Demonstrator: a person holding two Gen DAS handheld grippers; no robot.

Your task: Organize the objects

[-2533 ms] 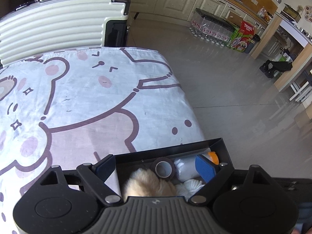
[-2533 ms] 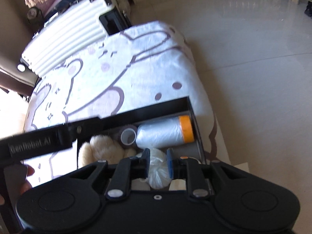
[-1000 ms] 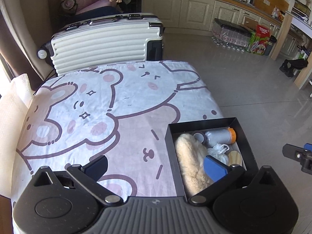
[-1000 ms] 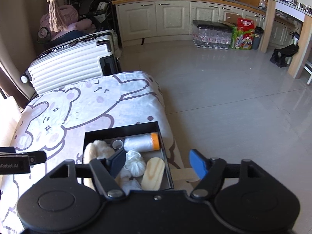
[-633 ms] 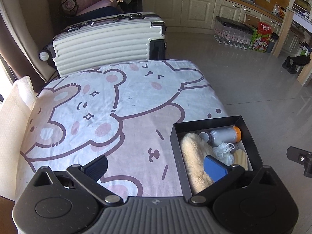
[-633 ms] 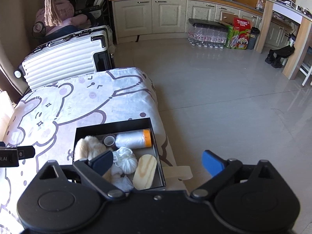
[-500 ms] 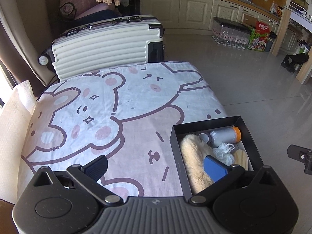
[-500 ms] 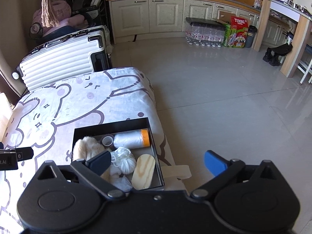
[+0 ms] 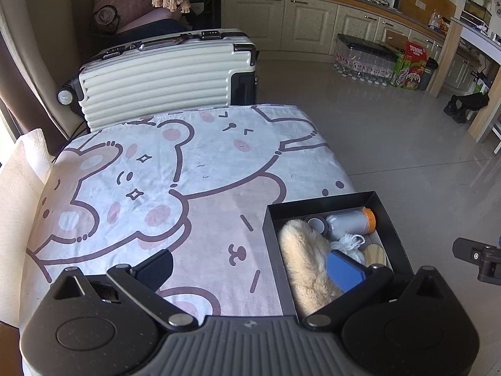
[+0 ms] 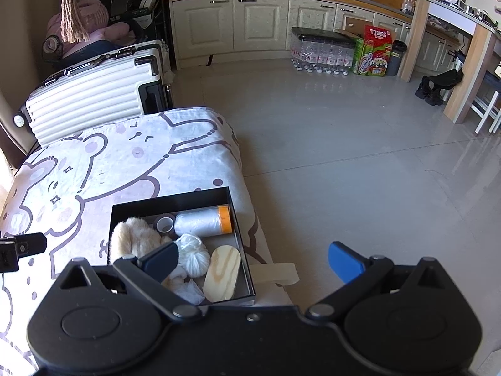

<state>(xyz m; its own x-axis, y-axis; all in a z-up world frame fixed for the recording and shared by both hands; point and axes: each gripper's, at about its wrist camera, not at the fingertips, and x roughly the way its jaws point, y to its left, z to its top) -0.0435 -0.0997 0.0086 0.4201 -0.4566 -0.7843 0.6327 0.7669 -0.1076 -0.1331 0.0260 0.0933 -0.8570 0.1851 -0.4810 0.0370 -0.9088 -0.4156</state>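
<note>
Black box (image 10: 116, 216) sits at the right front corner of the bed (image 9: 194, 156), its right wall flush with the bed's right edge. Contents: fluffy cream item (image 10: 131, 238), tape ring (image 10: 165, 223), film roll with orange cap (image 10: 202, 221), ball of white string (image 10: 192, 255), wooden oval piece (image 10: 222, 274), crumpled white plastic (image 10: 188, 291).

Left hand-held gripper (image 9: 250, 269): jaws wide apart, empty, above the bed's front edge. Right hand-held gripper (image 10: 253, 260): jaws wide apart, empty, partly out over the floor.

Risk: box is at the very edge; a sideways nudge from either gripper, or the soft sheet giving way, could tip it onto the floor.

Box long axis runs front to back along the right edge. Film roll lies crosswise, orange cap toward the right edge. Wooden piece points roughly front to back, slightly tilted
</note>
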